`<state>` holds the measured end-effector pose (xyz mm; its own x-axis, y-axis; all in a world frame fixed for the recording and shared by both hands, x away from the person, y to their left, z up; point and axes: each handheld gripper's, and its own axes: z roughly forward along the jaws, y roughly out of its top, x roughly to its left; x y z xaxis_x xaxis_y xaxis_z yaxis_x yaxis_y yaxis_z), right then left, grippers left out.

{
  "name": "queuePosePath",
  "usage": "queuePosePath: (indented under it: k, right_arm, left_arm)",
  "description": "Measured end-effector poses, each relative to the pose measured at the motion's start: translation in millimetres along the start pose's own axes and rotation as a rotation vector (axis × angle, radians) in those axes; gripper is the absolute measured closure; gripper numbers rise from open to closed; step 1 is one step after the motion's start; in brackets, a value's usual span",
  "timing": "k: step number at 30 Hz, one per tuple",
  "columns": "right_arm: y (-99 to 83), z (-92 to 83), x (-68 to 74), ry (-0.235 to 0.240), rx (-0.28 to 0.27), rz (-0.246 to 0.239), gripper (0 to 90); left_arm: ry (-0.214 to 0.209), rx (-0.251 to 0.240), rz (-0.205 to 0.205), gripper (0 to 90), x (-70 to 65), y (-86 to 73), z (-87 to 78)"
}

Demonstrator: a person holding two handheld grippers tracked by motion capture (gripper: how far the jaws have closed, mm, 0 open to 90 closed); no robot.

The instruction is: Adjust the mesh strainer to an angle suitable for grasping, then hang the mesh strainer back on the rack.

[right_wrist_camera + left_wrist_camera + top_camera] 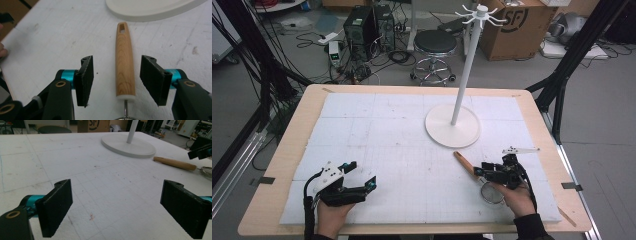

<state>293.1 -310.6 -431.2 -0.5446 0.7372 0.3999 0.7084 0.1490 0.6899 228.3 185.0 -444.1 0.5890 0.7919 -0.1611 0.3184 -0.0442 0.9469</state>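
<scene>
Wood-handled strainer [472, 170] is lying flat on the white mat [377, 130] covering the desk [292, 145], near the desk's right front, its handle end pointing toward the round base of the white stand [452, 125] and its mesh bowl lying toward the person. In the right gripper view the wooden handle [124, 62] is running straight up between the two black jaws, its slotted tip lying just short of the stand's base [155, 8]. The right gripper [116, 80] is hovering with its jaws standing wide on either side of the handle, a clear gap showing on each side, neither pad touching the wood. The person's right hand [517, 197] is gripping it from behind.

The left gripper [362, 175] is sitting well apart at the desk's left front, held in the left hand [332, 212]. Its jaws are gaping wide over bare mat, nothing between them. From the left gripper view the strainer handle [175, 163] is lying off to the right, beside the stand's base [128, 145].
</scene>
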Motion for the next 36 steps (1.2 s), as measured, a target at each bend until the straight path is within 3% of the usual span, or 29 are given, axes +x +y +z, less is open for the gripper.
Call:
queuePosePath:
  k: [7,20,28,30,32,36]
  right_arm:
    - [0.5,12.8,2.5,-0.025,0.094,-0.009,48.8]
    - [0.0,19.3,6.2,-0.061,0.127,-0.028,50.9]
    - [1.2,27.6,16.5,-0.142,0.175,-0.114,54.4]
    - [0.6,28.3,17.5,-0.154,0.177,-0.142,56.2]
    - [-0.1,28.7,18.1,-0.160,0.176,-0.138,57.4]
    - [-1.8,30.0,21.8,-0.204,0.178,-0.191,61.8]
  left_arm:
    - [-0.008,0.013,0.001,11.3,2.6,-1.5,3.9]
    - [-0.001,-0.007,-0.030,11.3,5.1,-2.0,-4.8]
    - [0.012,-0.010,-0.023,11.3,2.3,-2.1,-9.4]
    - [0.012,-0.006,-0.023,11.3,3.0,-2.4,-8.8]
    - [0.012,-0.005,-0.028,11.3,2.8,-2.7,-8.0]
    - [0.011,-0.004,-0.024,11.3,1.5,-2.9,-8.6]
